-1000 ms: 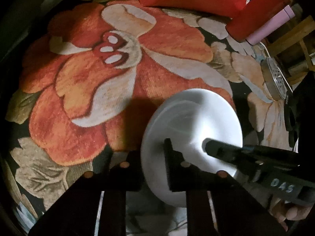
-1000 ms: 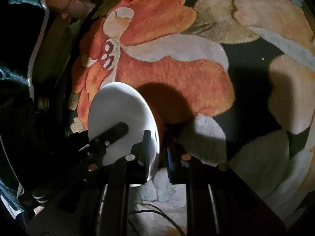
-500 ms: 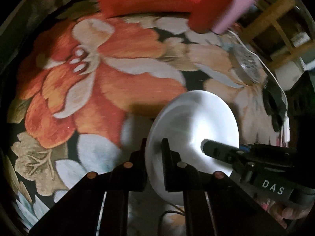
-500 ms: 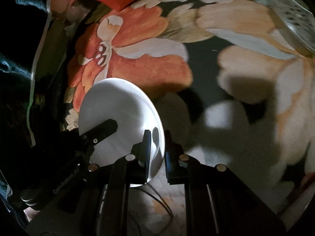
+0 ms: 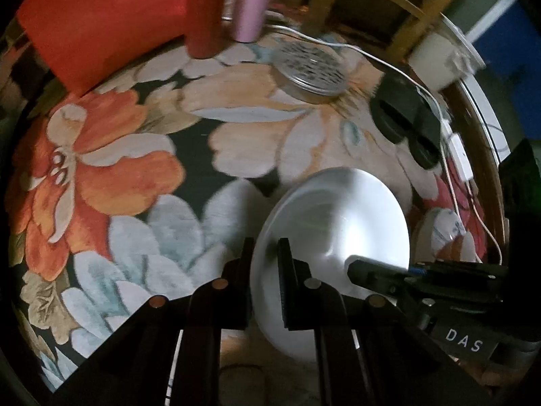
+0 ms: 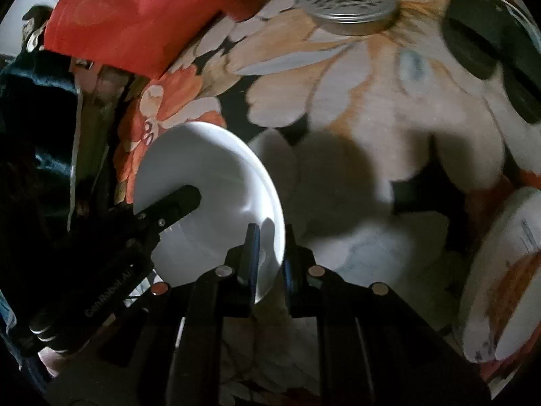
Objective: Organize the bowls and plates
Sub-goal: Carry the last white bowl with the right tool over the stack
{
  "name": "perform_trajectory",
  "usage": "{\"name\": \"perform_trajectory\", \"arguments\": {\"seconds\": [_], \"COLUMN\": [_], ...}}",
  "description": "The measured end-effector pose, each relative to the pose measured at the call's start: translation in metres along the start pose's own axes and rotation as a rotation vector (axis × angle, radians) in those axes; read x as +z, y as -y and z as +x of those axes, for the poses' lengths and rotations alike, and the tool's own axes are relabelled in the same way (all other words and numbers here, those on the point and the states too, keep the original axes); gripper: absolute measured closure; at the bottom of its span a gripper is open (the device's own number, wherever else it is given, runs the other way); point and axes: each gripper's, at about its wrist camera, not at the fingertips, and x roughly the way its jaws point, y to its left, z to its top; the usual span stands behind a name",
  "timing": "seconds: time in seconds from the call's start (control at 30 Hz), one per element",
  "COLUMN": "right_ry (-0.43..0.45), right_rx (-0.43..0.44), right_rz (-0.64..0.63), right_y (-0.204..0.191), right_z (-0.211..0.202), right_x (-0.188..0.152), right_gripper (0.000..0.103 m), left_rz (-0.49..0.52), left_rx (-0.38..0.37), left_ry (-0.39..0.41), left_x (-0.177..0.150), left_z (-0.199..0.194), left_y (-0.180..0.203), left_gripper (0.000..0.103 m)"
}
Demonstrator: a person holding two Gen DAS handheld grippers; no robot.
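The round white ceramic plate (image 5: 334,223) hangs between both grippers, left gripper (image 5: 265,264) and right gripper (image 6: 272,253) clamping opposite rims, apparently above the floral cloth (image 5: 236,128).

I see a glossy, smooth white plate (image 5: 341,216) that looks ceramic, over a woven, matt floral cloth (image 5: 142,176). The perforated round lid (image 5: 309,67) looks like dull metal; the grippers' fingers (image 5: 287,284) look matt black plastic.
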Motion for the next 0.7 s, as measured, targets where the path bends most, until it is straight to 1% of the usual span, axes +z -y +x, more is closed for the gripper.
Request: {"name": "perform_trajectory", "arguments": {"seconds": [0.2,0.5,0.7], "right_ry": [0.044,0.074,0.112], "right_rx": [-0.003,-0.002,-0.005], "right_rz": [0.045,0.118,0.175], "right_y": [0.033,0.074,0.101], "right_z": [-0.024,-0.047,-0.071], "right_x": [-0.016,-0.04,-0.056], "right_gripper": [0.09,0.09,0.09], "left_rz": [0.061,0.133,0.191], "left_rx": [-0.025,-0.053,-0.091], "left_ry": [-0.012,-0.034,-0.041], "left_x": [-0.002,-0.01,-0.015], "left_z": [0.005,0.013,0.014], "left_y": [0.039,0.088,0.129], "left_gripper": [0.092,0.092,0.092]}}
